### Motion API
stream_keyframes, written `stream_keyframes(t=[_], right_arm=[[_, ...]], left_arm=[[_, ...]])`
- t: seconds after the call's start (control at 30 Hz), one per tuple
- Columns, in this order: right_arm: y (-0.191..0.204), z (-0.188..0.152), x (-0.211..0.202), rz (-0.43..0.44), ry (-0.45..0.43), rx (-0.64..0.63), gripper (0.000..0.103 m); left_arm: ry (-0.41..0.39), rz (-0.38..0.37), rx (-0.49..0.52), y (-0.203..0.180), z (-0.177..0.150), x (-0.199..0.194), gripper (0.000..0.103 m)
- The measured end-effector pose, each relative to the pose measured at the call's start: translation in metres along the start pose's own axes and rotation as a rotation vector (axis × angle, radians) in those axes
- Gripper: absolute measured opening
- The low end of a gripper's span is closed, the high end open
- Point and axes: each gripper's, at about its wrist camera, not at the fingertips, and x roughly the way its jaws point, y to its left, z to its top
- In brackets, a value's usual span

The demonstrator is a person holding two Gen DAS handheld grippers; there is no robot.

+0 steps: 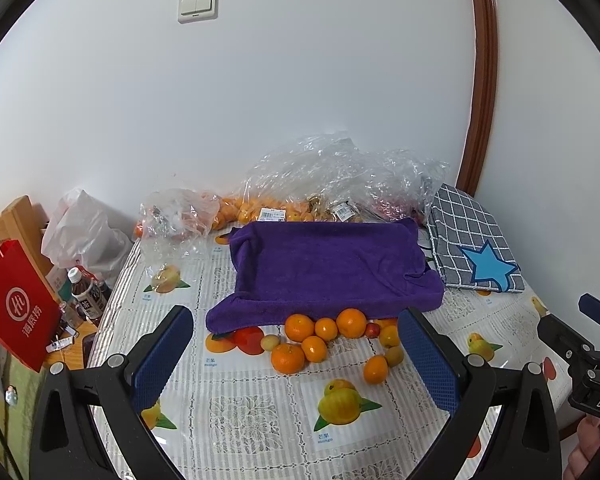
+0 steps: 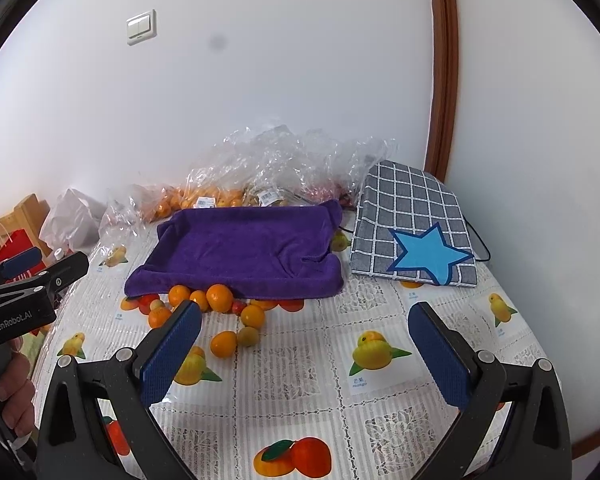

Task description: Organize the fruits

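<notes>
Several loose oranges [image 1: 300, 328] [image 2: 219, 298] and a few small yellowish-green fruits [image 1: 394, 356] [image 2: 247, 336] lie on the table in front of a tray covered with a purple towel [image 1: 328, 268] [image 2: 244, 252]. A small red fruit [image 1: 373, 330] sits among them. My left gripper [image 1: 296, 340] is open and empty, hovering above and in front of the pile. My right gripper [image 2: 306, 332] is open and empty, to the right of the pile. Each gripper shows at the edge of the other's view.
Clear plastic bags [image 1: 340, 176] [image 2: 276, 160] with more oranges lie against the wall behind the tray. A grey checked cloth with a blue star [image 1: 476, 248] [image 2: 412, 228] lies at the right. A red paper bag [image 1: 16, 308], bottles [image 1: 86, 296] and a white bag [image 1: 84, 232] stand left of the table.
</notes>
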Motion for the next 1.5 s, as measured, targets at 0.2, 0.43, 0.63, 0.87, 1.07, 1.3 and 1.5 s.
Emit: stream_keyframes(t=[0.2, 0.43, 0.63, 0.87, 1.07, 1.3, 1.5], right_arm=[[-0.0001, -0.0006, 0.0003, 0.0, 0.0, 0.002, 0.102], [-0.0008, 0.0001, 0.0005, 0.001, 0.002, 0.003, 0.102], [0.0003, -0.0002, 0.0002, 0.002, 0.0, 0.004, 0.102], [0.0, -0.0002, 0.0002, 0.003, -0.003, 0.006, 0.102], [0.0, -0.0002, 0.0, 0.003, -0.004, 0.005, 0.102], [0.001, -0.0005, -0.0018, 0.005, -0.01, 0.006, 0.102], [0.0012, -0.0009, -0.0026, 0.007, -0.015, 0.005, 0.102]], left_arm=[[-0.001, 0.001, -0.001, 0.0004, 0.0019, -0.0008, 0.103], [-0.002, 0.0, -0.002, -0.0009, 0.0024, -0.0012, 0.103], [-0.003, 0.0, -0.003, -0.0009, 0.0026, -0.0011, 0.103], [-0.003, -0.001, -0.003, -0.0005, 0.0015, -0.0015, 0.103], [-0.004, -0.001, -0.004, -0.0004, 0.0013, -0.0016, 0.103], [-0.005, -0.003, -0.005, -0.0001, 0.0012, -0.0016, 0.103], [-0.004, -0.004, -0.005, -0.0015, 0.0015, -0.0008, 0.103]])
